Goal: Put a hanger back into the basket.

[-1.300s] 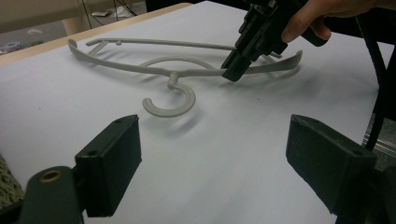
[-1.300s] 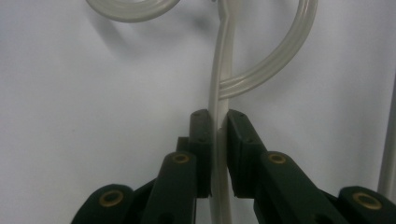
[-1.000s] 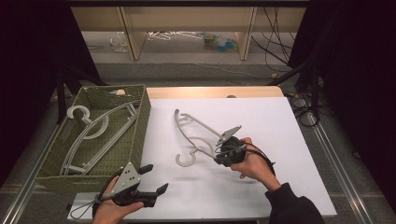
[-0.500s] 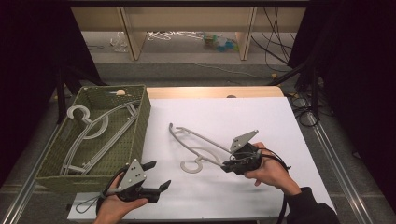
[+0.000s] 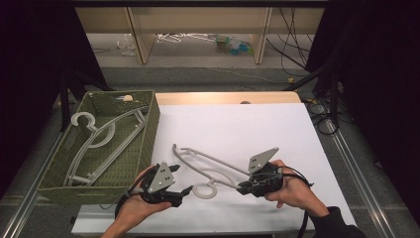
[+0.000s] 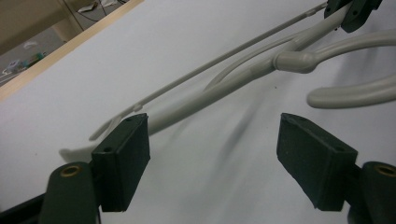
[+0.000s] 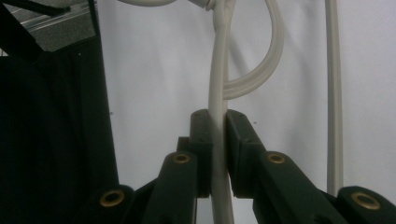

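The right gripper (image 7: 218,154) has its jaws pressed tight on one arm of the grey hanger (image 5: 208,166). The left gripper (image 6: 212,158) has wide jaws that have just been closing a little, with nothing between them yet; the hanger arm lies just beyond its pads. Compared with a second ago, the hanger has come across the white table (image 5: 237,129) toward the person and toward the left gripper. I think it is being handed over, on the way to the green basket (image 5: 148,129), where other hangers (image 5: 94,144) lie.
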{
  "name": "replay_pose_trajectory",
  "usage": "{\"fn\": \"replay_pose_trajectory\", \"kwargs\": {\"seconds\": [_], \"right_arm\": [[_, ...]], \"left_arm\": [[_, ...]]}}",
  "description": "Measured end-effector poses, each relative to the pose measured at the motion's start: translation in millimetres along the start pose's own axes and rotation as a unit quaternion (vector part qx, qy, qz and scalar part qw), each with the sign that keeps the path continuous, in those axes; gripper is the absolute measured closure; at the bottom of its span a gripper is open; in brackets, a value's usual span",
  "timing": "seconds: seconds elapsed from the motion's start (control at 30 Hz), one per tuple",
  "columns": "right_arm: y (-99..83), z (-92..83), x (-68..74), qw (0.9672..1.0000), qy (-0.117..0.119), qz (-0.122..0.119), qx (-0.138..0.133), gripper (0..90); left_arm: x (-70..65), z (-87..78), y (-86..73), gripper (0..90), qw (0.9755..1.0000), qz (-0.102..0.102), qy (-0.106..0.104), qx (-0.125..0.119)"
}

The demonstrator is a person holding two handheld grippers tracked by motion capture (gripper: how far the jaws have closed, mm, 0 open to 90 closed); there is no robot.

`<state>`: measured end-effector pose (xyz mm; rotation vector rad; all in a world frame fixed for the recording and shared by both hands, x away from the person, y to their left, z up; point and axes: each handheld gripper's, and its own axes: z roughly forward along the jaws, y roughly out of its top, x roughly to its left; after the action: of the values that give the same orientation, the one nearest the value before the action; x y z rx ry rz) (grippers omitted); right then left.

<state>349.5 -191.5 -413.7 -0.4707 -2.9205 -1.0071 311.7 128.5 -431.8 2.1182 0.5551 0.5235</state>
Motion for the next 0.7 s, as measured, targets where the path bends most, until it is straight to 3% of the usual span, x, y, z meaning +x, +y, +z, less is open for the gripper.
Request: {"fn": "replay_pose_trajectory", "kwargs": {"seconds": [0.4,0.5,0.57,0.7], "right_arm": [[-3.5,-2.8,9.8,0.9997,0.018,-0.014,-0.005,82.4],[-3.3,-3.6,10.4,0.9997,0.017,-0.014,-0.007,82.5],[-3.3,-3.7,11.3,0.9997,0.014,-0.016,-0.007,82.5],[-3.0,-3.8,12.5,0.9996,0.020,-0.018,-0.008,82.4]], "left_arm": [[5.6,26.9,6.8,32.7,0.9975,0.054,-0.024,0.039],[6.0,29.9,7.9,35.6,0.9958,0.070,-0.041,0.045],[6.3,32.0,8.8,39.1,0.9938,0.090,-0.042,0.050],[6.8,36.6,10.3,42.8,0.9922,0.103,-0.052,0.047]]}}
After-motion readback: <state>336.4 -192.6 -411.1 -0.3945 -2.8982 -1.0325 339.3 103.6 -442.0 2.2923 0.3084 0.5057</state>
